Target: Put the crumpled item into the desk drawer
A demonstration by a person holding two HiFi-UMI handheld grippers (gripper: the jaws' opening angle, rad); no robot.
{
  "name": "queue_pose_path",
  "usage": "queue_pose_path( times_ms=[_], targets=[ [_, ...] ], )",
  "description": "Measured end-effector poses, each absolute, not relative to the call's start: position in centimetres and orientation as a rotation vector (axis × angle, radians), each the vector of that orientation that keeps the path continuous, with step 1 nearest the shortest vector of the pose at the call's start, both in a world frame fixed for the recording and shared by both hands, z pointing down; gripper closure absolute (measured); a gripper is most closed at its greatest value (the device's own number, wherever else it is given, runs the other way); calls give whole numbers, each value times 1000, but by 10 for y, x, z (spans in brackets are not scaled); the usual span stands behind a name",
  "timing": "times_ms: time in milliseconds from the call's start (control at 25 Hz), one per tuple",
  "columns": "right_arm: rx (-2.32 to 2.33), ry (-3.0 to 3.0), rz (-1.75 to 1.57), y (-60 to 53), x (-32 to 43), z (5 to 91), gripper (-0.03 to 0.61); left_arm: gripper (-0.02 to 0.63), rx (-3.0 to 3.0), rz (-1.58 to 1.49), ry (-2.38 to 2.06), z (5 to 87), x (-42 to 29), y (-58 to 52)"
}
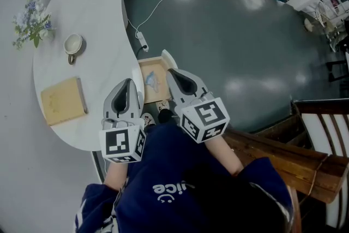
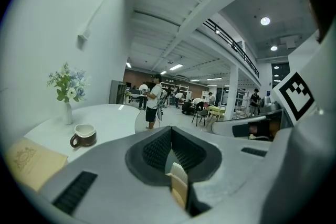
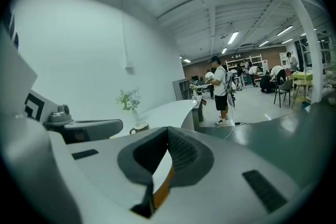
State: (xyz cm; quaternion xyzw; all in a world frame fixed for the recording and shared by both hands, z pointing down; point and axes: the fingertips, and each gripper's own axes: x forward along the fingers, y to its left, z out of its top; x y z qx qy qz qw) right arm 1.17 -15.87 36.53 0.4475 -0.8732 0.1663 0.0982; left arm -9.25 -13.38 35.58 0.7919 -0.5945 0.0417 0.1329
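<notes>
Seen from above, we held our left gripper (image 1: 128, 82) and right gripper (image 1: 170, 71) side by side above the open wooden drawer (image 1: 151, 61) at the edge of the curved white desk (image 1: 92, 3). Each gripper's jaws were closed together, with nothing between them. The crumpled item (image 1: 153, 82), pale blue, lay inside the drawer, showing between the two grippers' tips. Farther along the desk sat a tan book (image 1: 62, 101), a cup (image 1: 73, 43) and some flowers (image 1: 31, 23).

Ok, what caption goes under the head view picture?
The left gripper and right gripper, shut and empty, by the open drawer holding the crumpled item.
</notes>
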Motion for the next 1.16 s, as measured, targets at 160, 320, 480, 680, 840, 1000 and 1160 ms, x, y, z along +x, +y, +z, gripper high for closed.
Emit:
queue_pose_path(
  times_ms=[160,320,480,680,840,1000,1160],
  targets=[
    [1381,-2570,467,-159,16,363,572,609,2293,123,-1733,356,-95,-132],
    [1384,-2553,468,-159,16,368,572,609,2296,132,-1728,358,-96,-132],
    [1380,-2532,457,-159,16,374,572,609,2296,139,-1724,361,-96,-133],
    [1363,-2533,452,-160,13,376,572,609,2298,155,-1720,364,-96,-135],
    [1352,-2524,459,-163,13,380,572,609,2294,167,-1717,366,-97,-137],
    [1343,-2520,466,-165,13,382,572,609,2290,177,-1716,367,-95,-140],
    [1335,-2513,481,-168,15,386,572,609,2290,183,-1713,368,-91,-143]
  ],
)
